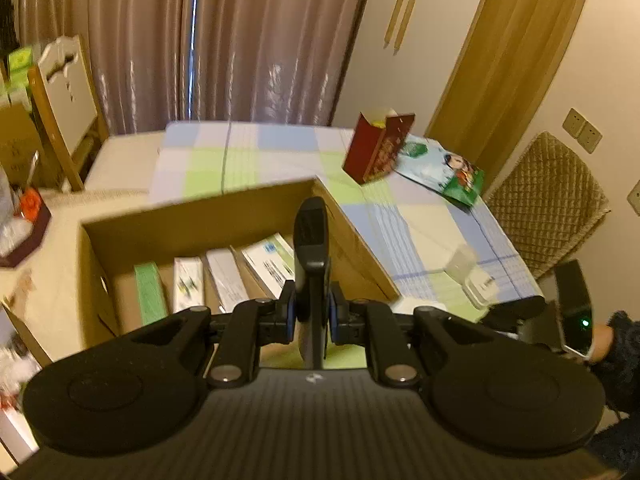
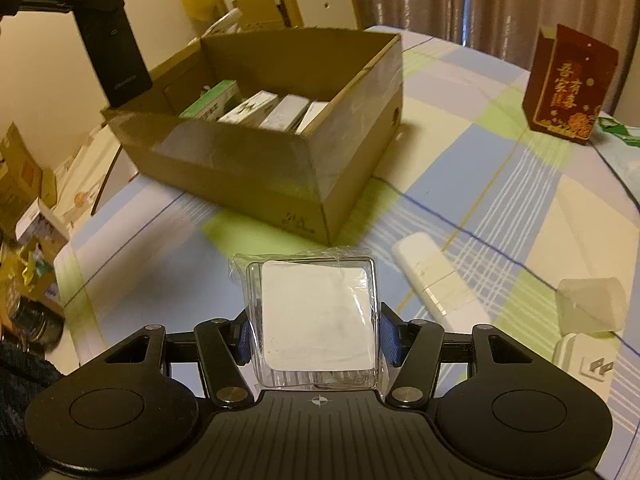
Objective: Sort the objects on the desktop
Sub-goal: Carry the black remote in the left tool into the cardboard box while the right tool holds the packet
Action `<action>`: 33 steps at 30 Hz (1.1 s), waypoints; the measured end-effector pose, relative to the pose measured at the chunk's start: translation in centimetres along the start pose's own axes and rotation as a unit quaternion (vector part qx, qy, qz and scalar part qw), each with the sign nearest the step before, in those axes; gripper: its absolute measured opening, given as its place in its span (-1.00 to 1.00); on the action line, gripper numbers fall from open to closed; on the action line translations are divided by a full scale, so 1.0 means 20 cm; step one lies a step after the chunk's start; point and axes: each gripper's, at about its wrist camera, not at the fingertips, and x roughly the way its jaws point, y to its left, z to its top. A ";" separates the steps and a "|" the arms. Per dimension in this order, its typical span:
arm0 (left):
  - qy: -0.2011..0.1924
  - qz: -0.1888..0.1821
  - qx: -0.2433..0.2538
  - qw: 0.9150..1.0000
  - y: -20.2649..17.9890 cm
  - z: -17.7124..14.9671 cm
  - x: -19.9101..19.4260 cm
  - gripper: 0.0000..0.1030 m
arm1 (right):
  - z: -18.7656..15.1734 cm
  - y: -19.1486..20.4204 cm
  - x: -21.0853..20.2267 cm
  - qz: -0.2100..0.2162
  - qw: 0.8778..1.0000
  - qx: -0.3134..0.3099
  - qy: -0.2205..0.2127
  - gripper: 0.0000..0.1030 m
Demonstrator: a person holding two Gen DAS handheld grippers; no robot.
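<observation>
My left gripper [image 1: 312, 312] is shut on a slim black device [image 1: 311, 240], which stands upright over the open cardboard box [image 1: 208, 208]. In the right wrist view the same black device [image 2: 110, 44] hangs above the box's [image 2: 248, 168] far left corner. Several small cartons [image 2: 248, 110] stand in a row inside the box. My right gripper [image 2: 316, 340] is shut on a clear plastic case with a white insert [image 2: 316, 316], held low over the checked tablecloth [image 2: 500, 184] in front of the box.
A white stick-shaped item [image 2: 436, 280], a translucent cap [image 2: 592, 312] and a white plug [image 2: 588, 364] lie at the right. A red carton [image 2: 568, 88] and a green snack bag [image 1: 444, 168] sit farther back. Chairs and clutter surround the table.
</observation>
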 end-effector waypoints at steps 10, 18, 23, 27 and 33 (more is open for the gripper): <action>0.029 -0.019 0.008 0.999 0.13 0.19 0.24 -0.77 | 0.05 -0.07 -0.06 -0.024 0.999 0.024 -0.019 0.12; 0.129 -0.039 0.007 0.991 0.21 0.17 0.68 -0.77 | 0.04 -0.11 -0.07 -0.036 0.997 0.058 -0.019 0.12; 0.174 -0.044 0.007 0.984 0.23 0.15 0.89 -0.77 | 0.04 -0.14 -0.07 -0.045 0.996 0.072 -0.012 0.12; 0.198 -0.038 0.010 0.979 0.24 0.14 1.00 -0.77 | 0.04 -0.15 -0.07 -0.053 0.996 0.078 -0.002 0.12; 0.210 -0.037 -0.002 0.977 0.26 0.15 1.09 -0.76 | 0.05 -0.17 -0.06 -0.064 0.994 0.085 0.007 0.12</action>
